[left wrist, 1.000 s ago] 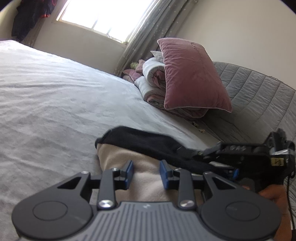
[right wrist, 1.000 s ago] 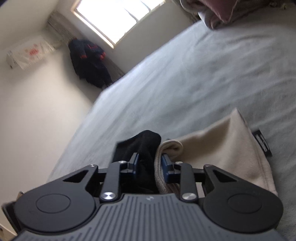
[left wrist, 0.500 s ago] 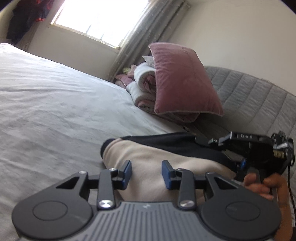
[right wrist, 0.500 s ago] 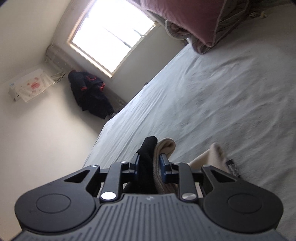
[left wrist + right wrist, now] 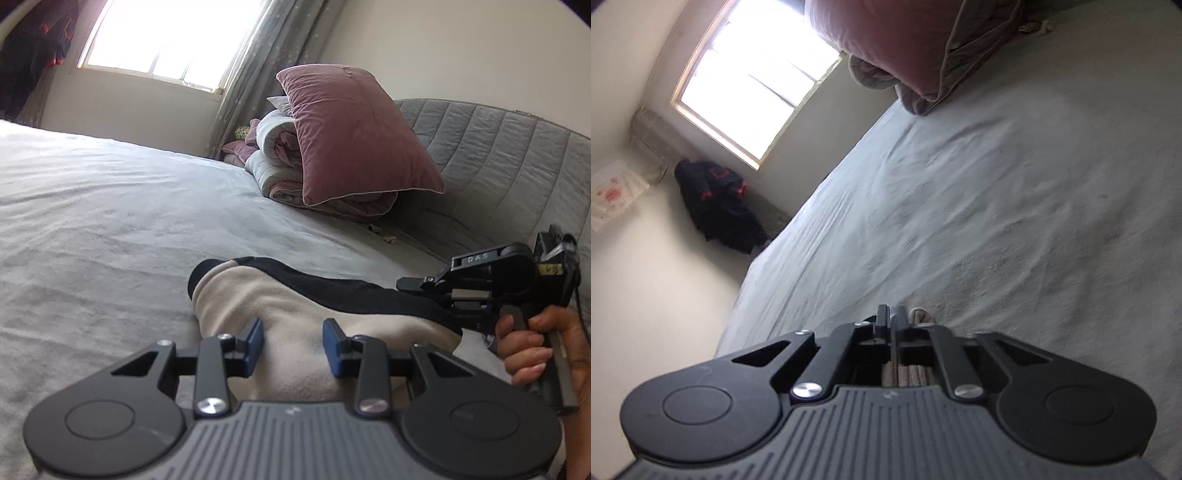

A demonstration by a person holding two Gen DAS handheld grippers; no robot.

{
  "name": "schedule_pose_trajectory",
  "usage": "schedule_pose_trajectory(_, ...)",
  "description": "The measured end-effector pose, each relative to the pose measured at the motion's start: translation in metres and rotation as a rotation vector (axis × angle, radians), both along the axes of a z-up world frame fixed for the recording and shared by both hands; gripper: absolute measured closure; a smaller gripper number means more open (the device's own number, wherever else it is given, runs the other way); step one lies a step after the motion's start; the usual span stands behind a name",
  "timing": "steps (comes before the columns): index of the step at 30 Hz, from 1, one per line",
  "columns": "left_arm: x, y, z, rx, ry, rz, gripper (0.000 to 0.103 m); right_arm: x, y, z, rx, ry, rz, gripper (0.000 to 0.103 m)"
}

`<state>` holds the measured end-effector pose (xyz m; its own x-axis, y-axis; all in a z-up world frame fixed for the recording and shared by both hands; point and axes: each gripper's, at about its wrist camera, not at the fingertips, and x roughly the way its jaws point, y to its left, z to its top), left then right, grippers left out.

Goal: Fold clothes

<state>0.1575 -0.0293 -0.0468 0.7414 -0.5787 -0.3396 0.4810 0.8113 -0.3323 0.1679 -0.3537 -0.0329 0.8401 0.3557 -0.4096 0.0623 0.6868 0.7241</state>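
Observation:
A beige garment with a black edge (image 5: 295, 306) hangs stretched between my two grippers, just above the grey bed (image 5: 110, 221). The left gripper (image 5: 291, 339) is shut on a thick beige fold that fills the gap between its blue pads. To the right, a hand (image 5: 528, 347) holds the right gripper (image 5: 432, 302), with the garment's black edge running into its jaws. In the right wrist view the right gripper (image 5: 888, 314) is closing, its jaws almost together. Only a beige scrap of the garment (image 5: 919, 315) shows beside them.
A mauve pillow (image 5: 354, 133) leans on a rolled duvet (image 5: 273, 162) against the grey quilted headboard (image 5: 498, 166). A dark jacket (image 5: 720, 206) hangs in the corner by the window (image 5: 757, 85). Bare bedsheet (image 5: 997, 203) stretches ahead.
The right gripper's jaws have drawn nearly together, and the black and beige cloth that stuck out between them has almost vanished. The garment's beige side has spread wider, with the black edge pulled taut.

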Motion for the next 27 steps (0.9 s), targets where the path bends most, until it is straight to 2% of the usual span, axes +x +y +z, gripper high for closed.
schedule_pose_trajectory(2,0.000,-0.001,0.000,0.008,-0.005,0.001,0.067,-0.001,0.006,0.004,-0.006,-0.007,0.051,0.087)
schedule_pose_trajectory(3,0.000,-0.001,0.000,0.009,-0.005,0.001,0.067,-0.001,0.010,0.005,-0.006,-0.009,0.075,0.071)
schedule_pose_trajectory(5,0.000,-0.002,0.000,0.011,-0.007,0.002,0.067,0.001,0.015,0.004,-0.007,-0.010,0.109,0.047)
schedule_pose_trajectory(11,-0.002,-0.004,0.001,0.021,-0.014,0.006,0.067,0.008,0.032,-0.002,-0.045,0.022,0.181,0.047)
schedule_pose_trajectory(13,-0.002,-0.005,0.001,0.025,-0.016,0.009,0.067,0.011,0.040,-0.005,-0.086,0.030,0.193,0.053)
schedule_pose_trajectory(15,-0.002,-0.005,0.001,0.025,-0.017,0.012,0.066,0.014,0.048,-0.008,-0.129,0.036,0.199,0.075)
schedule_pose_trajectory(17,-0.002,-0.005,0.001,0.016,-0.022,0.017,0.066,0.014,0.050,-0.008,-0.133,0.026,0.188,0.079)
schedule_pose_trajectory(23,-0.005,0.003,0.004,-0.084,-0.035,-0.002,0.066,-0.007,0.041,0.023,-0.101,-0.086,0.164,0.081)
schedule_pose_trajectory(27,-0.008,-0.005,0.004,-0.068,-0.049,-0.025,0.066,-0.012,0.038,0.032,-0.140,-0.097,0.149,0.081)
